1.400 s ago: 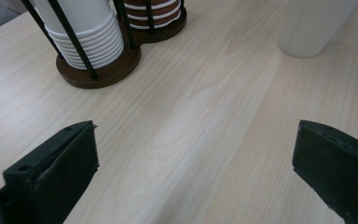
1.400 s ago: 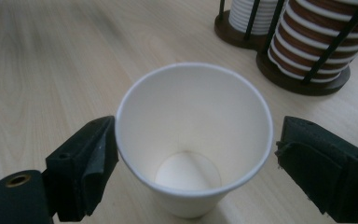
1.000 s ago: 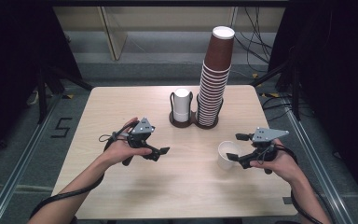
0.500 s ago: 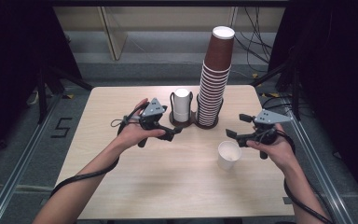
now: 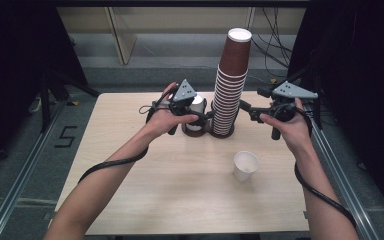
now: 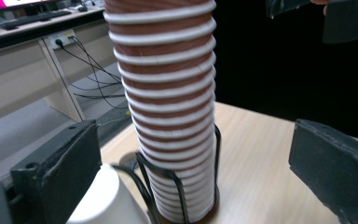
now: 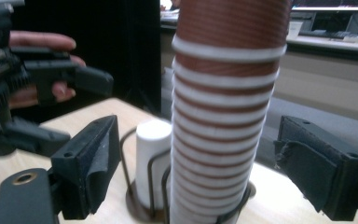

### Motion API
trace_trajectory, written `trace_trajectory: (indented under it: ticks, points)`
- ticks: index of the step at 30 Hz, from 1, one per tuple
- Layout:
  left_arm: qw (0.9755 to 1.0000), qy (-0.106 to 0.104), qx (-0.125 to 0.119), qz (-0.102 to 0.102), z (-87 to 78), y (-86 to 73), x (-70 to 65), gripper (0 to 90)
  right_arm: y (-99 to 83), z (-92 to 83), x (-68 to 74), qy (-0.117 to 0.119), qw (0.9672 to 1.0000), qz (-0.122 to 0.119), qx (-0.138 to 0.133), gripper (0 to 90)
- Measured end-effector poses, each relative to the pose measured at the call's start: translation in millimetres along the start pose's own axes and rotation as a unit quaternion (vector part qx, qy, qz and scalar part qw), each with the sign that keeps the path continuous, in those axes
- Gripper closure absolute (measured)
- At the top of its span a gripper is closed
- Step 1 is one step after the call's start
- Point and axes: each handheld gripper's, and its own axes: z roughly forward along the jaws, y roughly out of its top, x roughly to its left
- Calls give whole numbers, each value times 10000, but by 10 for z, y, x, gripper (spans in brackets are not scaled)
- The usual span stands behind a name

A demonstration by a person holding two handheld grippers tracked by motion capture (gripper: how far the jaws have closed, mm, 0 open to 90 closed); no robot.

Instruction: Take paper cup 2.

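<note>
A tall stack of brown paper cups (image 5: 230, 82) with white rims is standing upright in a black wire holder (image 5: 223, 131) at the far middle of the tabletop (image 5: 170, 195). The topmost cup is showing its white inside. Just beside it on the left, a second ring of the same holder is carrying a short white stack of cups (image 5: 196, 112), turned upside down.

Nearer the person, well apart from the holder, a single white paper cup (image 5: 245, 166) is standing upright on the tabletop, mouth up, with nothing visible inside it.

The left tongs (image 5: 207, 116) are hovering by the white stack, pointing at the base of the brown stack. In the left gripper view their jaws are standing wide apart on either side of the brown stack (image 6: 170, 107), released, with neither pad pressing on it; the white stack (image 6: 109, 200) is sitting low beside the left jaw.

The right tongs (image 5: 244, 107) are coming at the brown stack from the other side, just beside its lower half. Their jaws have just been closing slightly, yet in the right gripper view they are standing apart with the brown stack (image 7: 226, 112) between them and clear gaps on both sides, so they are gripping nothing. Behind, the white stack (image 7: 153, 163) is sitting in its wire ring.
</note>
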Motion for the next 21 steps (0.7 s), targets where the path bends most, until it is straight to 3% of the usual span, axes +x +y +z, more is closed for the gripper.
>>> trace_trajectory:
  ticks: [7,15,21]
  points:
    - [9998,96,-139,-82,240,234,60,18,360,166,-71,-315,9993,160,-117,136]
    - [9990,90,-213,-371,483,385,140,20,683,421,-113,-361,9989,278,-123,95]
    - [9987,-39,-254,-436,573,459,133,20,775,519,-156,-450,9985,286,-105,79]
